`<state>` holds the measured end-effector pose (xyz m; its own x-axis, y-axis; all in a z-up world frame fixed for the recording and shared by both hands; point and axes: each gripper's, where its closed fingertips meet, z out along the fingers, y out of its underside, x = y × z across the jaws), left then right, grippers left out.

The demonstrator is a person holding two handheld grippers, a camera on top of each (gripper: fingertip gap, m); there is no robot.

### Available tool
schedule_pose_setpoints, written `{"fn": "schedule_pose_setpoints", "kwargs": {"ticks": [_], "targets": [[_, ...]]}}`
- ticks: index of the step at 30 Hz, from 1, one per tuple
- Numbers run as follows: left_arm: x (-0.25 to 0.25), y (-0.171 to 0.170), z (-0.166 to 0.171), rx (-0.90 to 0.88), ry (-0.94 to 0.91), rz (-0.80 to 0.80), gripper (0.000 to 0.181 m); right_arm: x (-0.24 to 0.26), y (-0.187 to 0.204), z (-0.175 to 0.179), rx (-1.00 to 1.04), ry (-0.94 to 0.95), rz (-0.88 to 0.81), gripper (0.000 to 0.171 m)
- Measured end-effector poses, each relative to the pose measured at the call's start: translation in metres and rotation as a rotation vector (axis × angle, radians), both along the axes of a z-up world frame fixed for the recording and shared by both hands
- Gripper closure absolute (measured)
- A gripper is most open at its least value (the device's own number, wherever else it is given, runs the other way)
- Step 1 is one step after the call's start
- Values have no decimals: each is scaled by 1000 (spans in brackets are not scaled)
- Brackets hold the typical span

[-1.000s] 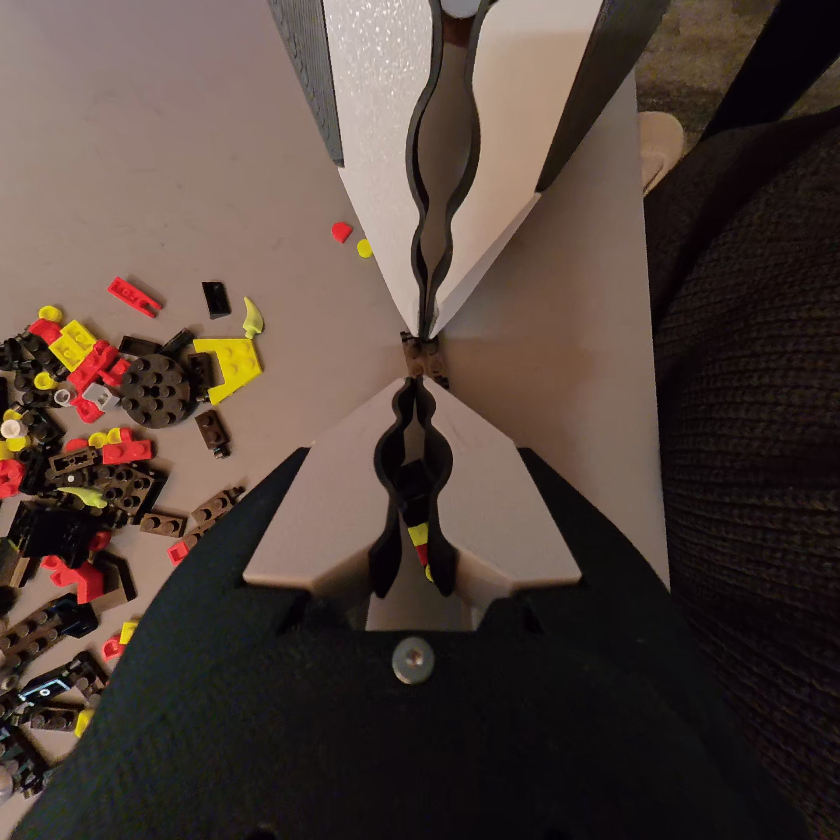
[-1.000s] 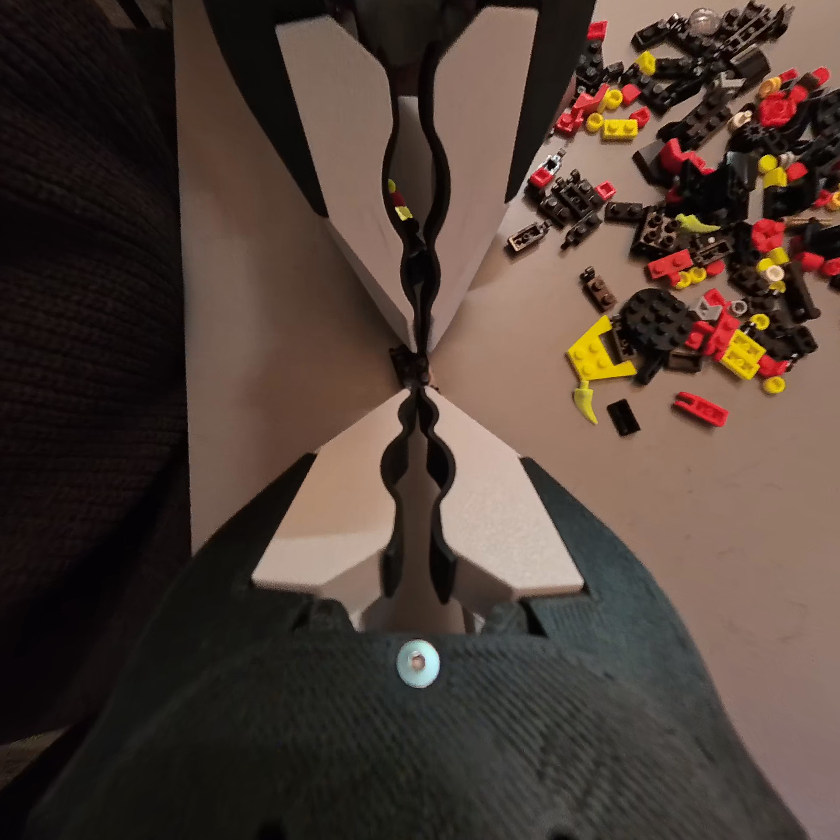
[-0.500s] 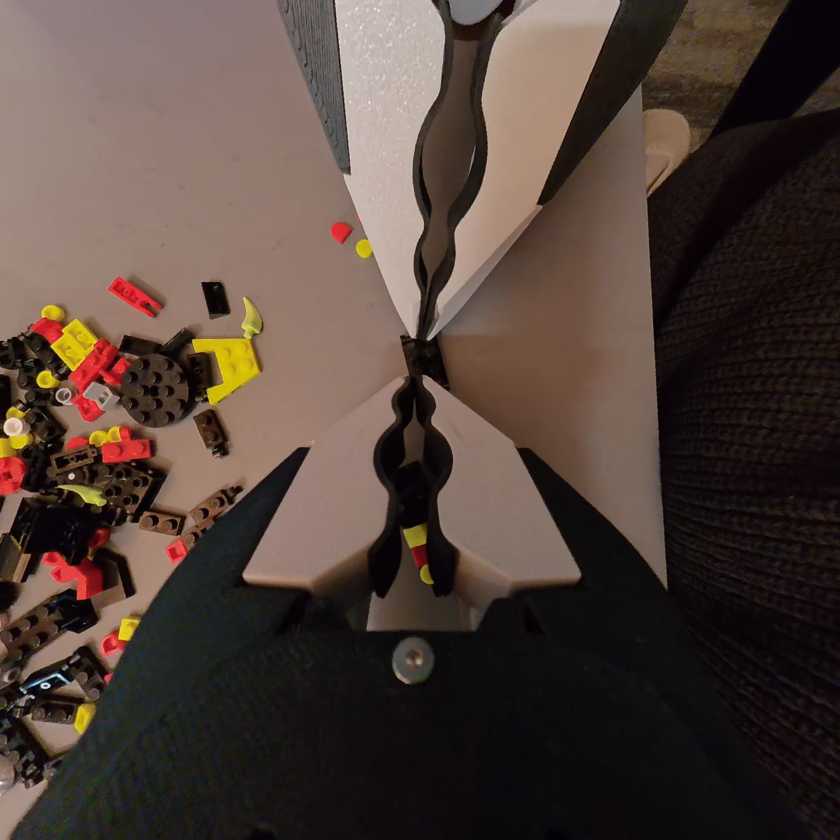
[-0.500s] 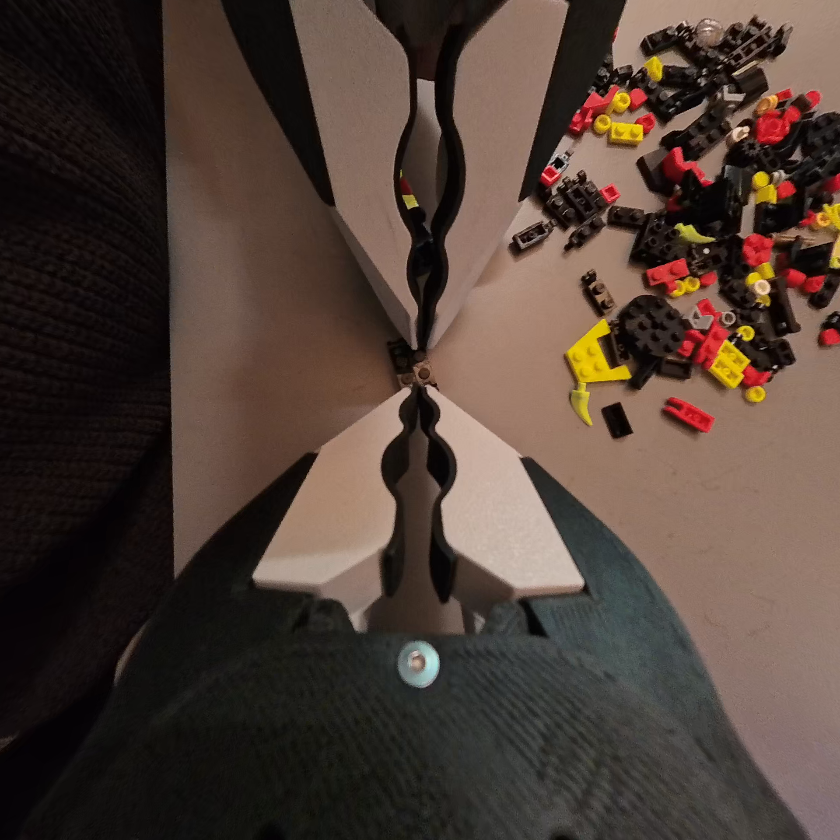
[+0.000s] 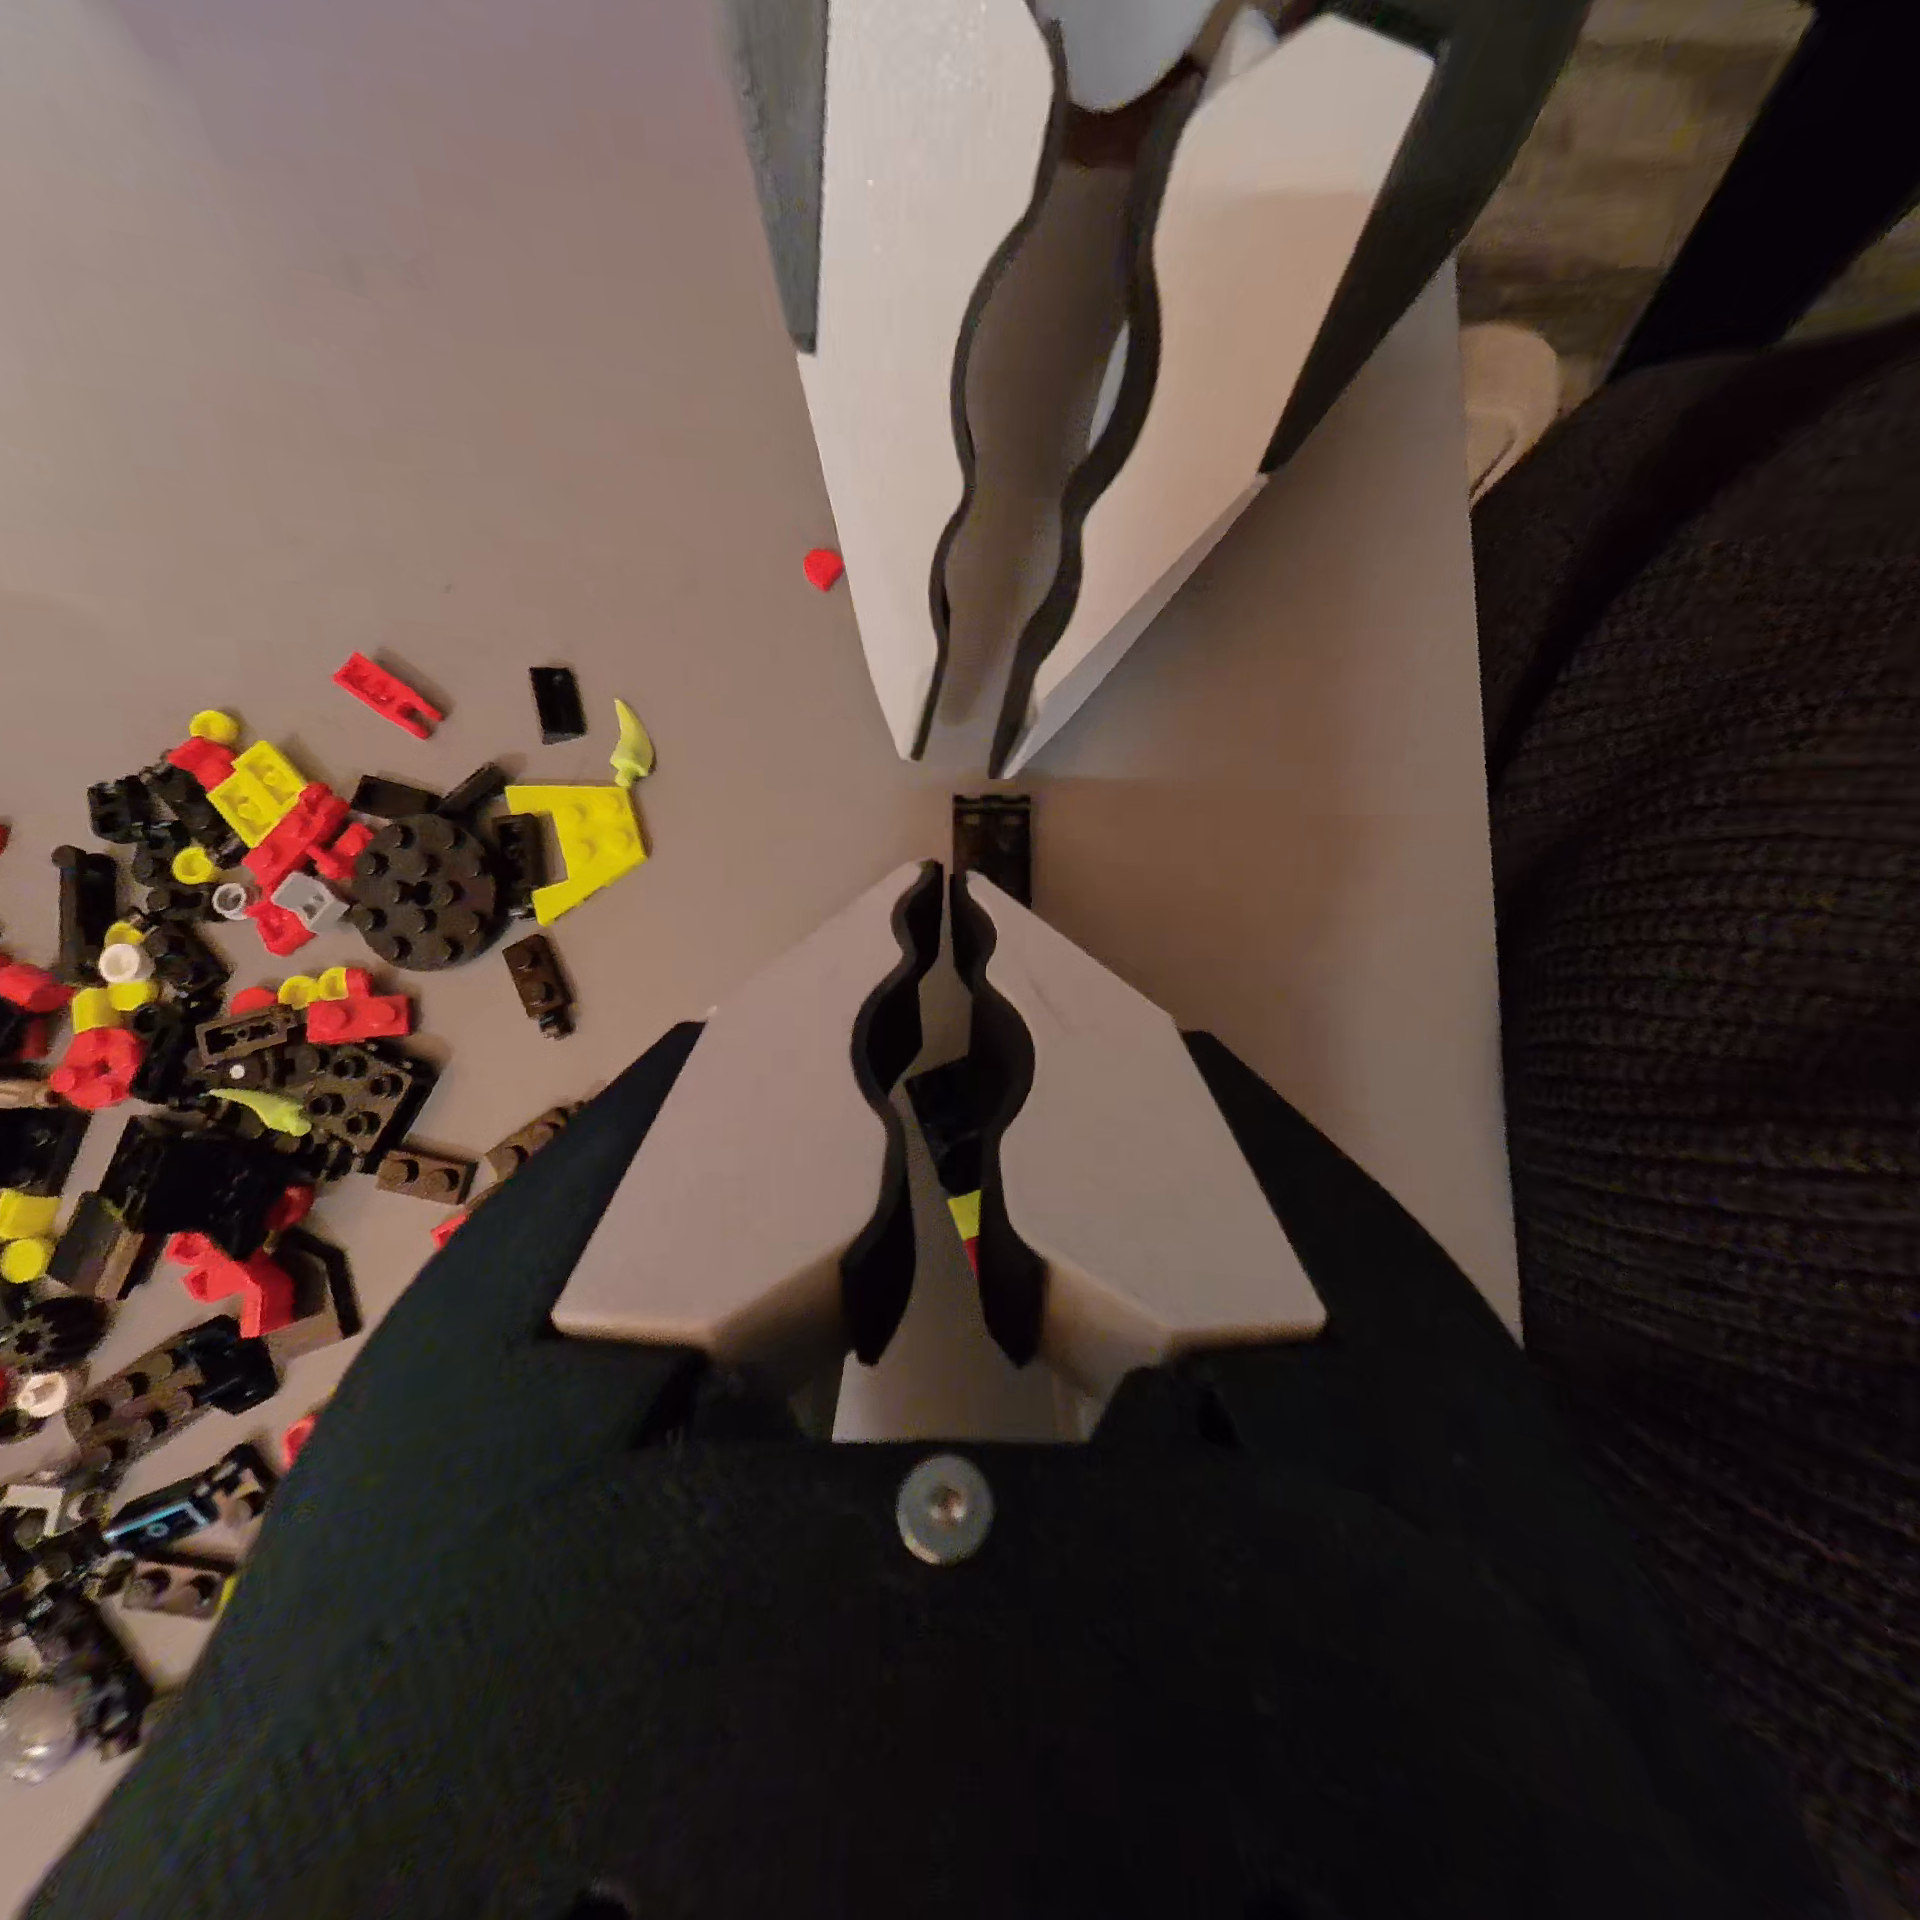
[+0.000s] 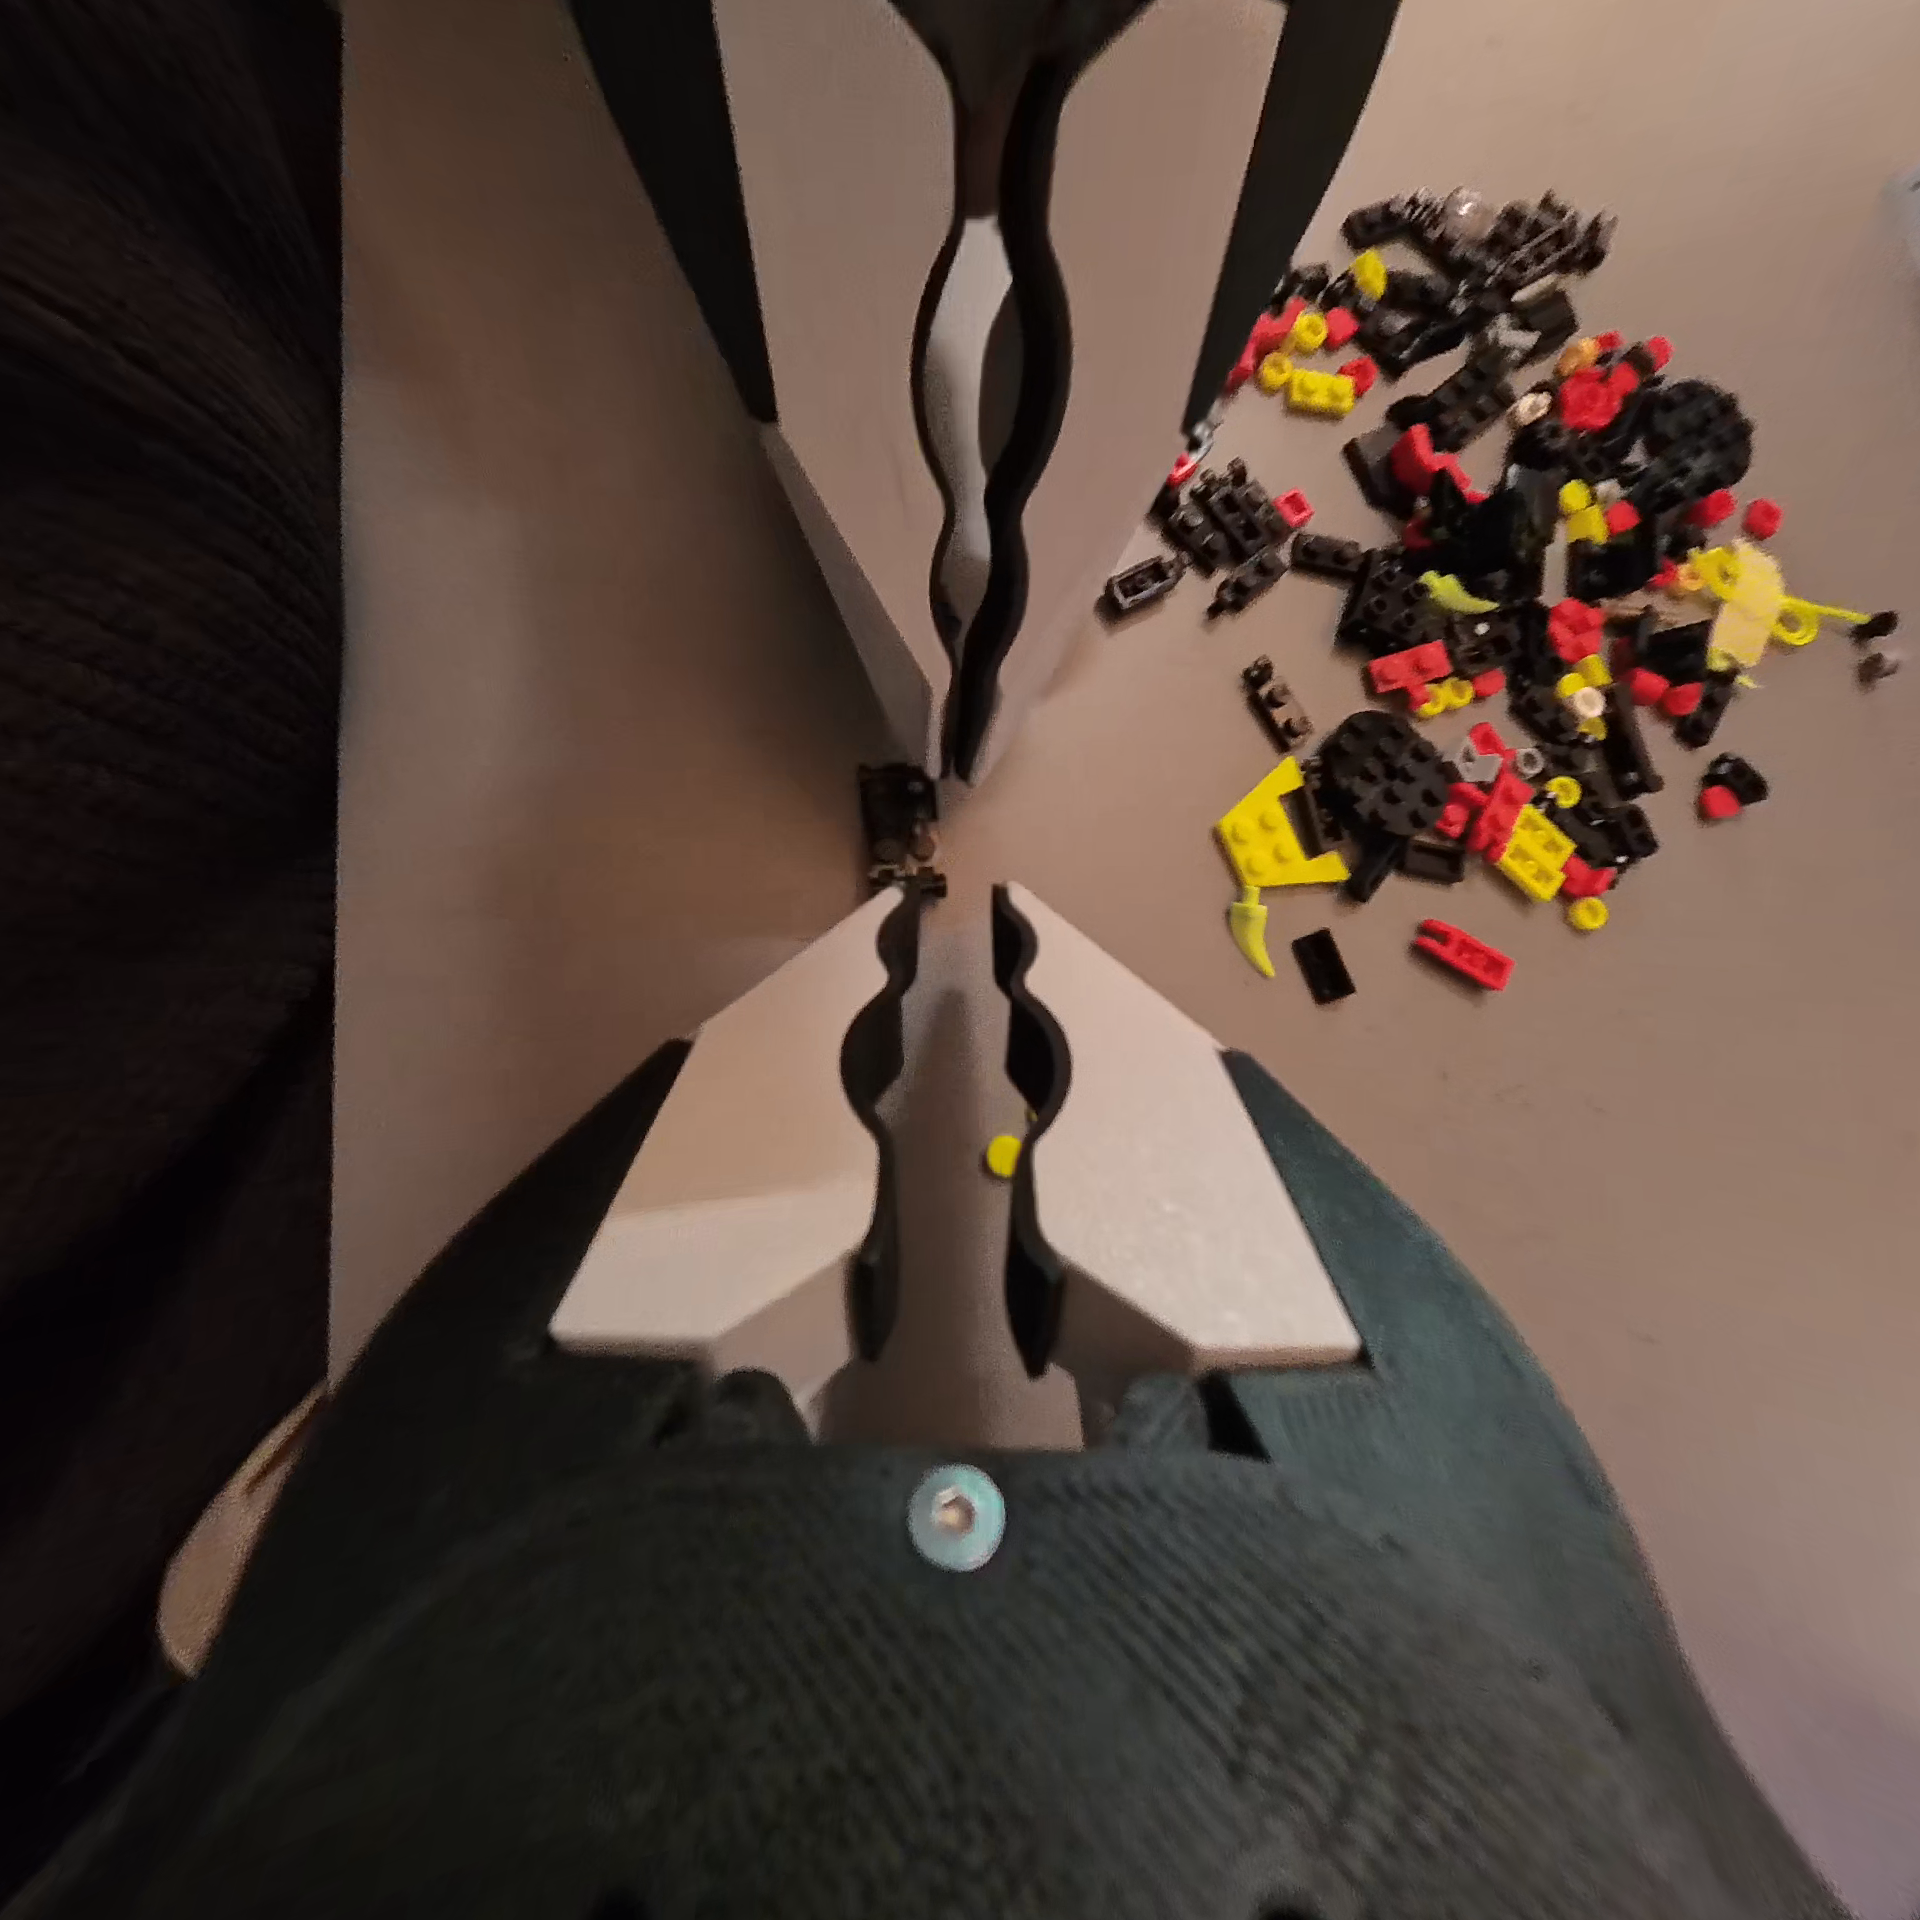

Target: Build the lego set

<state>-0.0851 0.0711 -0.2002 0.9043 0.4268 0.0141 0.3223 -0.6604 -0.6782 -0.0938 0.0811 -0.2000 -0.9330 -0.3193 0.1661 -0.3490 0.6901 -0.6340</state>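
My left gripper point(image 5: 948, 878) is shut on a small black, yellow and red lego build point(image 5: 956, 1174). The build's dark end point(image 5: 992, 847) sticks out past the fingertips. My right gripper point(image 6: 954, 896) faces it tip to tip with its jaws slightly apart and nothing between them. The dark end point(image 6: 899, 826) sits just by the right gripper's left fingertip. In the left wrist view the right gripper point(image 5: 961, 764) comes in from above. In the right wrist view the left gripper point(image 6: 954, 774) comes in from above.
A pile of loose black, red and yellow pieces point(image 5: 260, 987) lies on the grey table point(image 5: 416, 364), with a yellow wedge plate point(image 6: 1273, 831) and a black round plate point(image 6: 1382, 774). A yellow stud point(image 6: 1003, 1155) lies below my right fingers. A person's dark clothing point(image 5: 1714, 935) borders the table edge. The tips of both grippers are at nearly the same place. My right gripper's tips are some 6 cm from the yellow stud point(image 6: 1003, 1155).
My right gripper was shut on the dark end of the build; it has opened slightly and drawn back a little. The left gripper still holds the build.
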Motion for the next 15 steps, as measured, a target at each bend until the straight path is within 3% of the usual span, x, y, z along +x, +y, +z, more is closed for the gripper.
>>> {"fn": "schedule_pose_setpoints", "kwargs": {"ticks": [8,11,13,15], "targets": [[-13,-6,15,136,-39,110,178,8,-6,-8,25,-54,5,136],[-15,-9,21,160,-23,149,175,10,-6,-13,47,-81,1,144],[-17,-13,25,182,-7,177,169,12,-7,-10,38,-114,1,158],[-20,-16,33,218,35,208,153,9,-10,0,-12,-132,-24,171]]}}
